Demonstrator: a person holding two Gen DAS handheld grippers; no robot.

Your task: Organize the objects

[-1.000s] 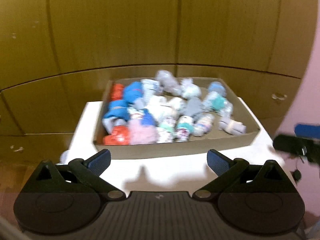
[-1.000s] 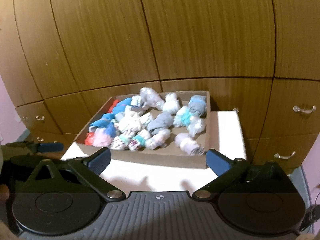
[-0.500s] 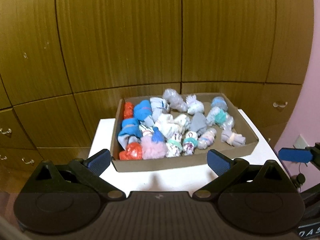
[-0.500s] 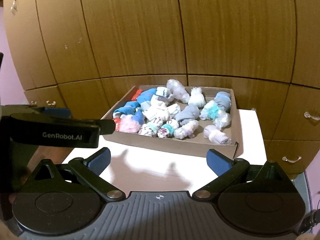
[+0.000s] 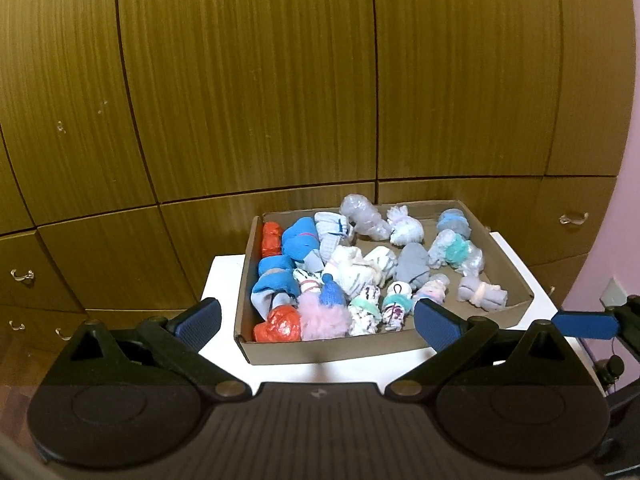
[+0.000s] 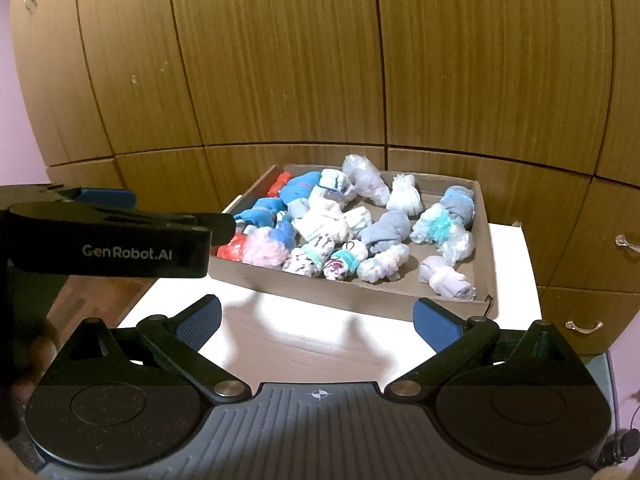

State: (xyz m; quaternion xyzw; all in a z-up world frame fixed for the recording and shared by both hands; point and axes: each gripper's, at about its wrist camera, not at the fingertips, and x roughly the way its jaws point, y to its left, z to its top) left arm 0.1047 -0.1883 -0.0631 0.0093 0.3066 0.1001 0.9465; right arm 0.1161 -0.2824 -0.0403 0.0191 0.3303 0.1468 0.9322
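Table (image 5: 224,276) before perhaps wooden cabinets (image 5: 248,80)

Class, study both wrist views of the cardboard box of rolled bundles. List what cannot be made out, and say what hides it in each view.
1. Left wrist view: the cardboard box front-right corner, covered by a finger of the left tongs.
2. Right wrist view: the box's near-left corner and part of the red bundle, behind the left tongs' body.
3. Both views: the white table near edge and legs, hidden by the tongs.
4. Right tongs: only one blue fingertip shows at the left view's edge.
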